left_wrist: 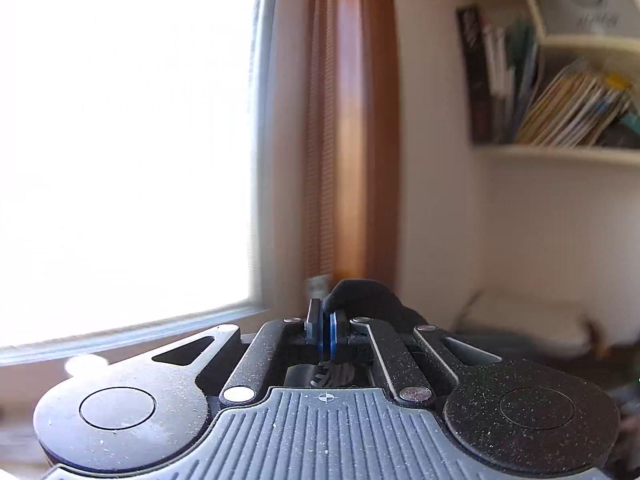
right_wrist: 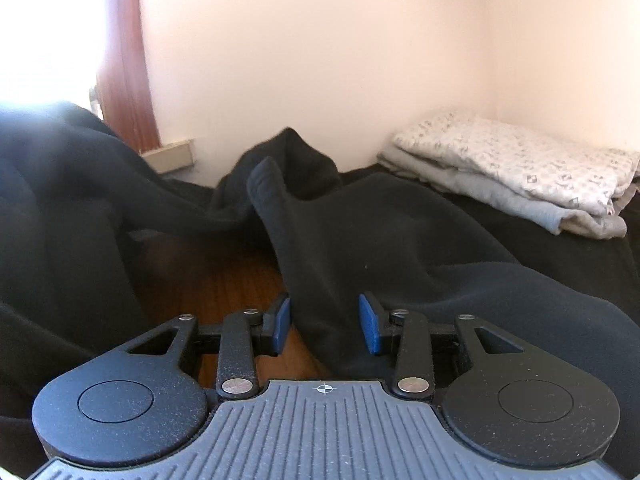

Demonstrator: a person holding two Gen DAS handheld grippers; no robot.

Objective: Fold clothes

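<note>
In the left wrist view my left gripper is shut on a fold of a black garment, which bunches up just past the blue pads and hangs down to the right. In the right wrist view the same black garment lies spread over a wooden surface, with a ribbed cuff sticking up in the middle. My right gripper is open, its blue pads either side of a hanging strip of the black cloth without pressing it.
A stack of folded pale clothes sits at the back right against the wall. An orange curtain hangs beside a bright window. A shelf with books is at the upper right. More black cloth rises at the left.
</note>
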